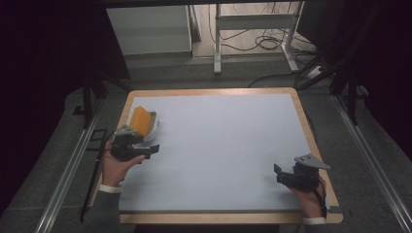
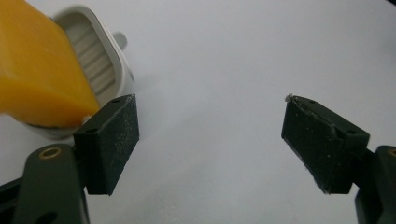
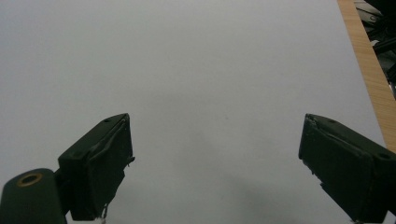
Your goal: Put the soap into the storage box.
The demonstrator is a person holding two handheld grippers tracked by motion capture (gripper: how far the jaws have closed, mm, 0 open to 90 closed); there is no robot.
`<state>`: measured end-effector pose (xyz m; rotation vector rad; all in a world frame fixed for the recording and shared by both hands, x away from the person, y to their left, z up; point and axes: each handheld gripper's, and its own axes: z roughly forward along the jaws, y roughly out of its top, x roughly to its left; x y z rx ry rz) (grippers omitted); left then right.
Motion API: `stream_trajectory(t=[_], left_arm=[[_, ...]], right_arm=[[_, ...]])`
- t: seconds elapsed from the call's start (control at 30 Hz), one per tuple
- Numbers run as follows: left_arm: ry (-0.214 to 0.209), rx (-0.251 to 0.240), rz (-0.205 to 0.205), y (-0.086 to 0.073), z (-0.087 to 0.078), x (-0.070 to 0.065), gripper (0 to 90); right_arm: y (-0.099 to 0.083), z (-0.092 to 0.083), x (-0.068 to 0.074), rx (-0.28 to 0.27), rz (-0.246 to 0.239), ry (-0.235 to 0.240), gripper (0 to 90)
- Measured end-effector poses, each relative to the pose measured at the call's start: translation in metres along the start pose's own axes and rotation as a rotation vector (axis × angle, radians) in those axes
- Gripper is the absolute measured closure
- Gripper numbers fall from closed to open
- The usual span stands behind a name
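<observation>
While your left gripper (image 1: 145, 153) hangs with its jaws spread wide and nothing between them, the orange block (image 1: 139, 120) sits in the white tray (image 1: 153, 121) just beyond it, up and toward the far left corner of the table (image 1: 301, 111). In the left gripper view the block (image 2: 39, 70) and tray (image 2: 109, 60) lie off to the left of your left-hand jaw, almost touching that pad (image 2: 109, 142), so the open gap points past them at bare tabletop. That offset is what your next move likely turns on: you would need to swing the jaws left before you could straddle anything. The block leans in the tray, with its long side running away from you and slightly rightward, so a grip across its narrow width looks the more natural one. Your right gripper (image 1: 281, 174) is well apart, at the near right of the table, jaws also wide and empty (image 3: 215, 163). Your left hand (image 1: 116, 165) is far nearer, so the reach seems to belong to it.
</observation>
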<state>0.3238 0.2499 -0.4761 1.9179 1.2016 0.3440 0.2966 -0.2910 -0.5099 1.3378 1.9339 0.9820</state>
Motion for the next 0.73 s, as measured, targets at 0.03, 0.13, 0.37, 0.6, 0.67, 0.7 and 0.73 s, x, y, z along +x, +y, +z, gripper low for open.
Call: stream_trajectory(t=[0.03,0.13,0.37,0.6,0.67,0.7,0.73], left_arm=[[0.006,0.004,0.003,-0.003,0.001,-0.001,19.3],[0.012,0.013,0.001,-0.008,0.004,-0.002,19.6],[-0.001,0.037,0.009,-0.020,0.012,-0.005,19.7],[0.014,0.015,-0.008,-0.020,0.011,-0.005,18.2],[0.010,0.019,-0.012,-0.021,0.011,-0.004,18.2],[0.012,0.021,-0.012,-0.022,0.012,-0.005,18.1],[0.013,0.023,-0.011,-0.022,0.012,-0.005,18.1]], right_arm=[[0.000,0.000,0.000,0.002,0.000,0.001,9.6],[0.000,0.001,0.001,0.005,-0.007,0.002,9.6],[0.000,0.000,0.001,0.000,-0.005,-0.002,9.6],[0.001,0.000,0.003,-0.004,-0.009,-0.001,9.5],[0.000,0.000,0.003,-0.004,-0.010,-0.001,9.6],[0.000,0.000,0.003,-0.004,-0.010,-0.001,9.6],[0.000,0.000,0.003,-0.005,-0.009,-0.001,9.5]])
